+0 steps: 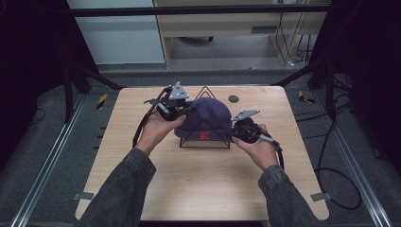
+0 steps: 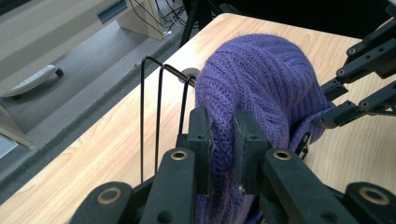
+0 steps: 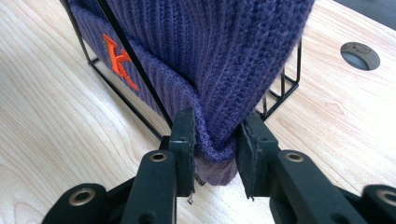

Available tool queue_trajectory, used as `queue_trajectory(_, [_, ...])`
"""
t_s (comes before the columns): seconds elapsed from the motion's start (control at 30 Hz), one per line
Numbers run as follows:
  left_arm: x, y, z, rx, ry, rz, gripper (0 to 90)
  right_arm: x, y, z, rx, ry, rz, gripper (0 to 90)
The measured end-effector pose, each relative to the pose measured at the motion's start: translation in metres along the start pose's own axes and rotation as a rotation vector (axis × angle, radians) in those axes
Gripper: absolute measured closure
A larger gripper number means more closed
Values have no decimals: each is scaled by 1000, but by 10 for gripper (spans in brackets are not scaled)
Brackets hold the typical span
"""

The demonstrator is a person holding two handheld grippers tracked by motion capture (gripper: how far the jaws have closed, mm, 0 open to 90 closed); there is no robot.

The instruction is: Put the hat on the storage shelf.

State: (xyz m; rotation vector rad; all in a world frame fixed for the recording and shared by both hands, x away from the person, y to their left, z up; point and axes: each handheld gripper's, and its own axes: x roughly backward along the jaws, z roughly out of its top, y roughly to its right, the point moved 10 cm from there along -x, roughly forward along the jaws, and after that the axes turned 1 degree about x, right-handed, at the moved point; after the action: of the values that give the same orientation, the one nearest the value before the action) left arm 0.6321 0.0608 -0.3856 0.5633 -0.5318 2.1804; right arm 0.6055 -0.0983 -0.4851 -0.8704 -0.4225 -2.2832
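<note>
hat: purple ribbed knit beanie (image 1: 206, 118) with an orange letter "k" (image 1: 204, 135) stitched on its folded cuff, draped over a black wire pyramid-shaped stand (image 1: 205, 142)
hat location: seen in the high view on the stand near the middle of the light wood-grain table (image 1: 189, 184), slightly toward the far edge
stand: thin black wire frame, its apex is seen poking up behind the crown in the high view; bare wire loops (image 2: 159, 93) are exposed beside the hat in the left gripper view
left gripper (image 1: 176, 108): held in the person's left hand (image 1: 158, 130) at the hat's left side, a grey three-cornered plate is carried on top
left jaws: nearly closed, a fold of the purple knit (image 2: 223, 140) is pinched between the two black pads (image 2: 201, 135)
right gripper (image 1: 235, 131): held in the person's right hand (image 1: 260, 149) at the hat's lower right edge, also topped by a grey plate
right jaws: nearly closed, the folded cuff (image 3: 215, 154) at the hat's corner is clamped between the pads (image 3: 187, 140)
other gripper: black linkage of the right gripper is seen at the far side of the hat in the left gripper view
table detail: round dark grommet hole (image 1: 233, 99) is set in the tabletop just behind the hat, to its right
sleeves: dark denim-like sleeves (image 1: 123, 189) are seen coming in from the bottom of the high view
surroundings: black cables (image 1: 331, 156) are trailed over the grey floor to the right of the table
</note>
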Motion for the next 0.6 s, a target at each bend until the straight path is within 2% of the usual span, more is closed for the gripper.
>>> queue_trajectory(0.6, [-6,4,-13,6,-27,-9,787,-11,2,-14,-26,-25,6,678])
